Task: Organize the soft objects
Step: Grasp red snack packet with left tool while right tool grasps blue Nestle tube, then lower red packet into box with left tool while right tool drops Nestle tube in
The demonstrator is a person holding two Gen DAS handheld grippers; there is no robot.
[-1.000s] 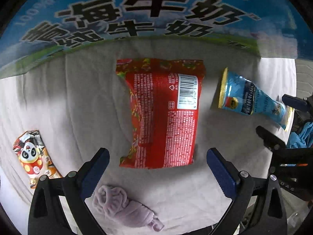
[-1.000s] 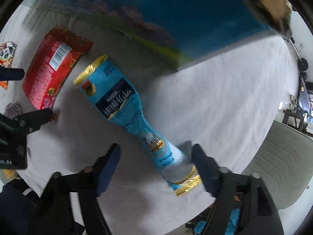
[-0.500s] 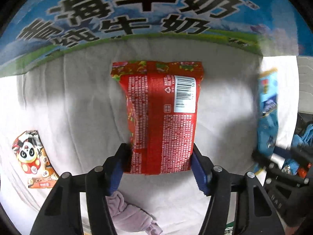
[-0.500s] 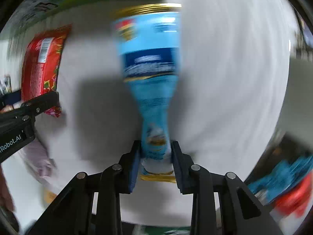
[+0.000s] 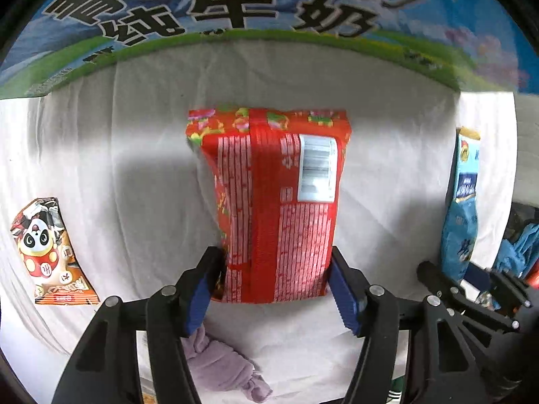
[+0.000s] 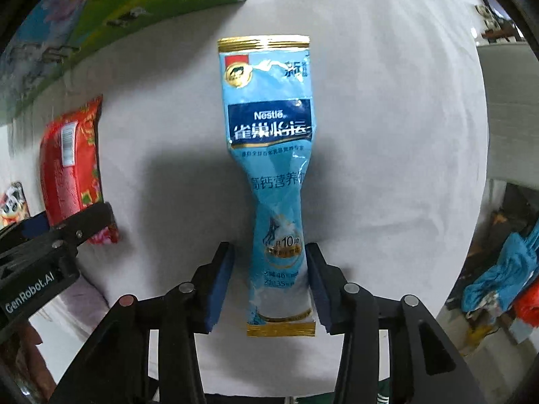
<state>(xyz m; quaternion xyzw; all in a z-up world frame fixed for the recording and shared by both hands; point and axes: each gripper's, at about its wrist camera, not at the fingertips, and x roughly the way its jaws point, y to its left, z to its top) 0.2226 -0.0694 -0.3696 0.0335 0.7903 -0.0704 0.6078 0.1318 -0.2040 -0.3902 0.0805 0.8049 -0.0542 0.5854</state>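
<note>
panda pack [image 5: 50,252] at 9 o'clock on white cloth [image 5: 134,168] | left gripper [image 5: 273,289] jaws clamped on red pack [image 5: 273,202], dead centre, milk box [image 5: 235,10] at 12 | right gripper [image 6: 269,279] jaws narrow, pinching blue sachet [image 6: 269,134] low end, sachet running toward 12

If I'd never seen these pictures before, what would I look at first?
Probably the big red snack bag, right in the middle of the left camera's view, squeezed at its near end by the left gripper. Next, the long light-blue Nestle pouch in the middle of the right camera's view, its narrow end between the right gripper fingers. Behind both, a blue-and-green box with huge black Chinese letters stands on the white cloth.
</note>
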